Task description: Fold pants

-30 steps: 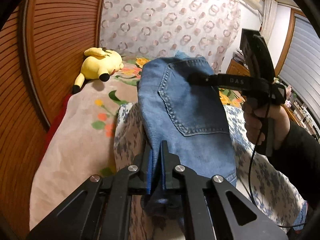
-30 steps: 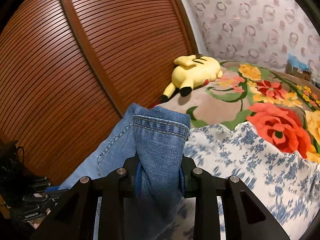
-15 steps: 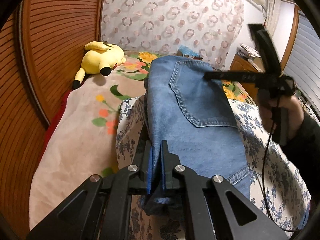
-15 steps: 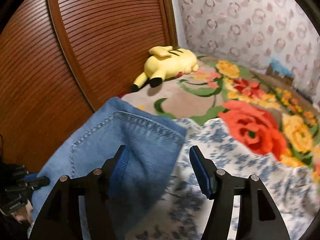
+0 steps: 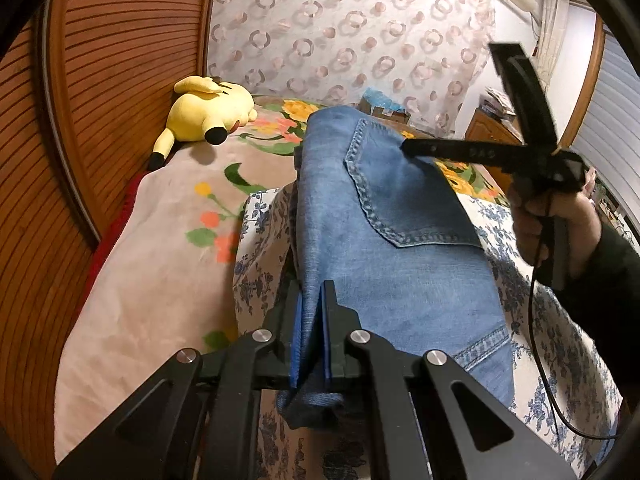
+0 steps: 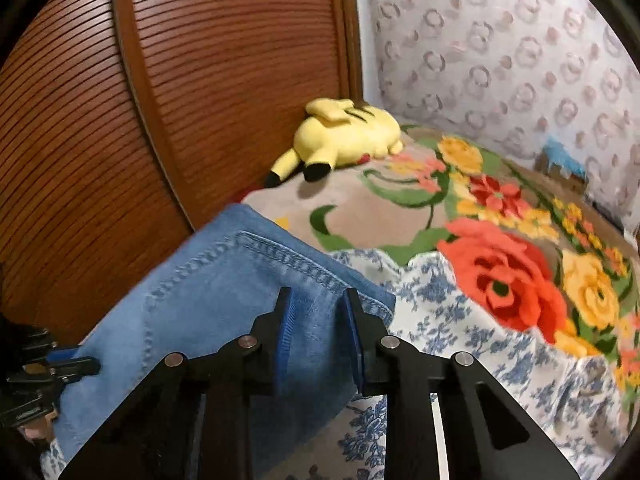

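Observation:
Blue denim pants lie folded on the bed, back pocket up, over a blue-flowered white sheet. My left gripper is shut on the near edge of the pants. My right gripper is open, its jaws apart and no longer wide, hovering above the pants' waistband corner without gripping it. In the left wrist view the right gripper hangs above the back pocket, held by a hand. The left gripper shows at the pants' far edge in the right wrist view.
A yellow plush toy lies at the head of the bed beside a slatted wooden wall. A flowered blanket covers the bed. A patterned curtain hangs behind, with a wooden dresser to the right.
My right gripper let go of the pants' waistband, opened wide, then narrowed somewhat and lifted away. The pants settled flat on the bed. My left gripper stayed shut on the pants.

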### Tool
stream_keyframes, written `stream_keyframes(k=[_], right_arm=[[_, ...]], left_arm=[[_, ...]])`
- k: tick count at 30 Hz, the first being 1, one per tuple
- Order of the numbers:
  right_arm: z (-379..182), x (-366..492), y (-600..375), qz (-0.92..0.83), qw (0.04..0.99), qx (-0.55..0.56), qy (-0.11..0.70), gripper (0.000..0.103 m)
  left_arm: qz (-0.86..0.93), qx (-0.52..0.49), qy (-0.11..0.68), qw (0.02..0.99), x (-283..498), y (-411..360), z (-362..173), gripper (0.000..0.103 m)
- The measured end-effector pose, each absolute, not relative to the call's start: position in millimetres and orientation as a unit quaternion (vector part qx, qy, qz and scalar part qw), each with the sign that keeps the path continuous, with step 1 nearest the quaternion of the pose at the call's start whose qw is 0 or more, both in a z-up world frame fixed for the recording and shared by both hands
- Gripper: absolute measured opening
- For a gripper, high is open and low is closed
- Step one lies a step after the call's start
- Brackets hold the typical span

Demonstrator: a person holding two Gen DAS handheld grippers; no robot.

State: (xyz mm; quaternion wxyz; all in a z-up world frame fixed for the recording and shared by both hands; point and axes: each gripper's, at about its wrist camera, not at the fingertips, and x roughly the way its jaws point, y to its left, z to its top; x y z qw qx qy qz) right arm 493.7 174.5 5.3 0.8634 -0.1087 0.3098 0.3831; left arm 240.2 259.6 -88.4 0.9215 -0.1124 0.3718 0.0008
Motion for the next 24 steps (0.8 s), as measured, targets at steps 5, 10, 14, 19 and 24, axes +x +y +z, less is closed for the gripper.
stream_keyframes(k=[5,10,14,19,24], right_arm=[[13,490,172,0.381,0.865,-0.102,0.310,0.025],[26,455,148,0.379,0.869,-0.101,0.303,0.025],[31,426,128,0.380,0.873,-0.098,0.290,0.025],[38,384,98,0.387,0.876,-0.088,0.275,0.025],[44,346,68,0.385,0.881,-0.082,0.263,0.025]], left_arm=[[0.007,-0.108,0.371,0.922,238,258,-84,0.008],[0.016,-0.107,0.365,0.925,228,257,-76,0.008],[0.022,-0.107,0.351,0.930,215,253,-64,0.012],[0.020,-0.100,0.334,0.937,196,242,-50,0.024],[0.008,-0.093,0.315,0.944,178,225,-36,0.047]])
